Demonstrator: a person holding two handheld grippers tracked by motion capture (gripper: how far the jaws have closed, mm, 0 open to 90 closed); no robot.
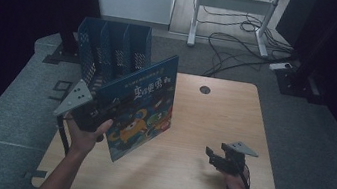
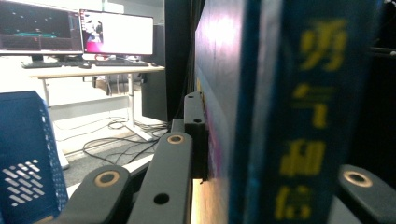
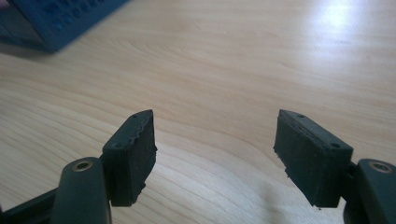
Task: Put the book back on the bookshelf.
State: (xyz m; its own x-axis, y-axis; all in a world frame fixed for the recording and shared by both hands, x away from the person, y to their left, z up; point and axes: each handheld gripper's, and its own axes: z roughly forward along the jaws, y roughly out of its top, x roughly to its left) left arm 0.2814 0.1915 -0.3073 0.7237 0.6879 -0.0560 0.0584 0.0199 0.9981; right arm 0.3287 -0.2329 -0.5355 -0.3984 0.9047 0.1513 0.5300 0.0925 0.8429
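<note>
Your book [image 1: 141, 108] has a glossy cover; the counter [image 1: 212, 126] is smooth pale wood (rack [image 1: 112, 48] perforated plastic).

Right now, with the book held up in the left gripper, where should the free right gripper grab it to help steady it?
Probably the book's free right-hand edge, coming in from the right. The left gripper is clamped near the spine end, and the book stands tilted on its lower corner over the table, so that thin edge is open. The right gripper has its jaws apart, likely wide enough for the cover.
</note>
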